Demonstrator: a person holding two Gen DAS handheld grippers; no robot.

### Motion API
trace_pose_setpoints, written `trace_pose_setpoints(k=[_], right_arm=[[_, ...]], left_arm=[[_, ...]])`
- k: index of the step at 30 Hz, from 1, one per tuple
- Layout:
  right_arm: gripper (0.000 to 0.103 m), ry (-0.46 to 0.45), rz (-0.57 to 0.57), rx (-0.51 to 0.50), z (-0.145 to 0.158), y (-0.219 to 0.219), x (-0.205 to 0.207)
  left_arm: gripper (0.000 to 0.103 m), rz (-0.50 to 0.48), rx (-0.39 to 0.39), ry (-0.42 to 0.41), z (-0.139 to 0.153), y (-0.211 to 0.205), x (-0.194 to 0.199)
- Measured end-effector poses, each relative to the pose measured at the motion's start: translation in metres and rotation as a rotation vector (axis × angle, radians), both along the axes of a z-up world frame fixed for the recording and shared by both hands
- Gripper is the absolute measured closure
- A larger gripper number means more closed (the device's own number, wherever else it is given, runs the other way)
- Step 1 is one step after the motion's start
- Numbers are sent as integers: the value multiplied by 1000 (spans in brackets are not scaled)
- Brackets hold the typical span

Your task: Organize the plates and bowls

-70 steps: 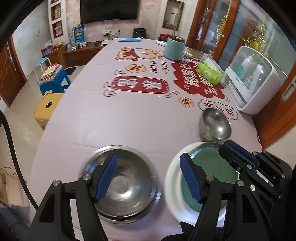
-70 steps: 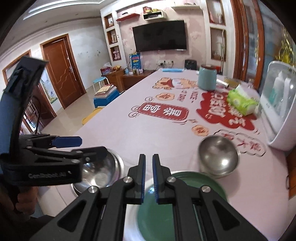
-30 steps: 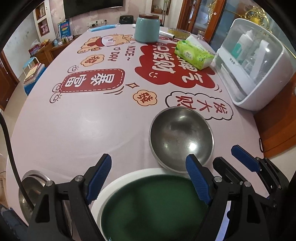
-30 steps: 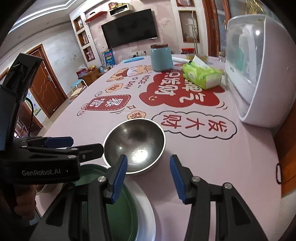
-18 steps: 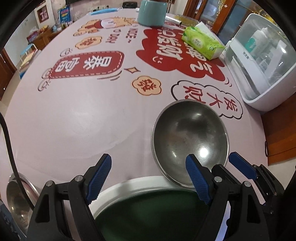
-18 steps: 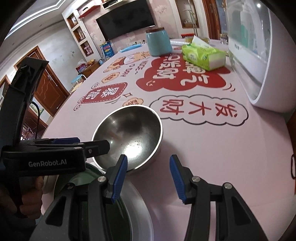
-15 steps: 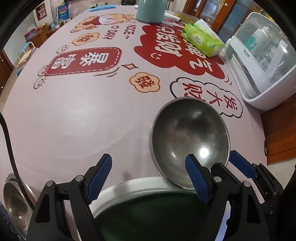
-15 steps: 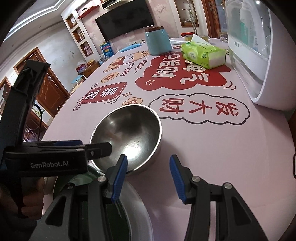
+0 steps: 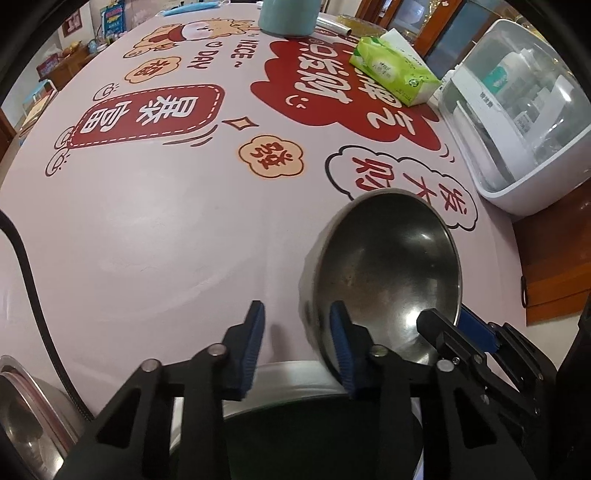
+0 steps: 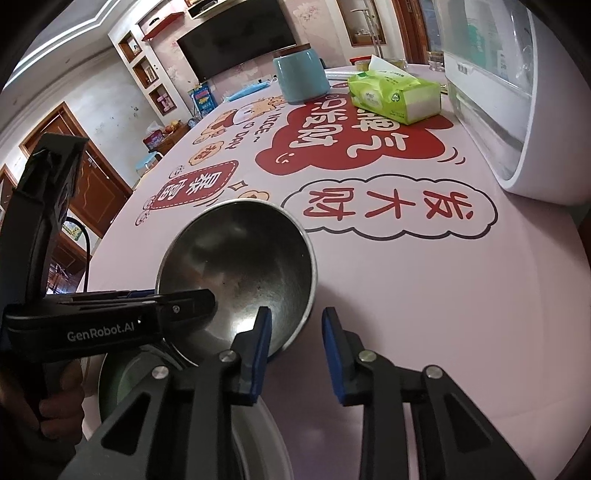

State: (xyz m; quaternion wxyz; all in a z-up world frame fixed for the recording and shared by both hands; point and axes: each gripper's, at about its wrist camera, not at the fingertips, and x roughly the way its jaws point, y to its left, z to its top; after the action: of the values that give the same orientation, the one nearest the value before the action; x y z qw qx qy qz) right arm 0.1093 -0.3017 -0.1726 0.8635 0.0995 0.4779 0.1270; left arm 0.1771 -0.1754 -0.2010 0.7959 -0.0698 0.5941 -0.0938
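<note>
1. Pink printed cloth covers the long table (image 9: 147, 240). A white domed drying cabinet (image 9: 517, 122) stands along the table's right edge, with a green tissue pack (image 9: 391, 70) and a teal canister (image 9: 284, 18) toward the far end.
2. The small round stainless-steel bowl (image 9: 388, 266) is found near the table's near edge, toward the right. Just behind it, closer to that edge, lies the green plate with a white rim (image 9: 288, 374). A larger steel basin (image 9: 26, 413) is seen at the near left corner.
3. Since half a second ago, both pairs of fingers have been drawn in from a wide spread to a narrower gap, and both have been brought up to the small bowl.
4. The right gripper (image 10: 295, 326) is now set astride the bowl's near rim, one finger inside and one outside. A gap is still visible, so the rim is not seen to be pinched.
5. The left gripper (image 9: 296, 321) is likewise narrowed but holds nothing. Its right finger is placed against the bowl's left side, and whether it touches cannot be told.
6. The bowl appears tipped in the left view; whether it has left the cloth cannot be told.
7. The pick-up of the small bowl is judged to be under way, probably for stacking. Nothing is yet seen nested or stacked.
</note>
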Motion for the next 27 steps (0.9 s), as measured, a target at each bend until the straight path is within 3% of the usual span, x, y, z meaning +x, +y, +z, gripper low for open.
trace_pose_setpoints(k=[3,13,27], right_arm=[[79,-5,9,-1,1,2,-1],[85,1,-14,2,3,-3,-2],[87,-65,-12,-25,24,1,-16]], left_arm=[[86,-28,-21,-9,1,-4,0],[86,-59,-6,-47,10,-9,-5],[88,-50,-23,-124,34,-4,-21]])
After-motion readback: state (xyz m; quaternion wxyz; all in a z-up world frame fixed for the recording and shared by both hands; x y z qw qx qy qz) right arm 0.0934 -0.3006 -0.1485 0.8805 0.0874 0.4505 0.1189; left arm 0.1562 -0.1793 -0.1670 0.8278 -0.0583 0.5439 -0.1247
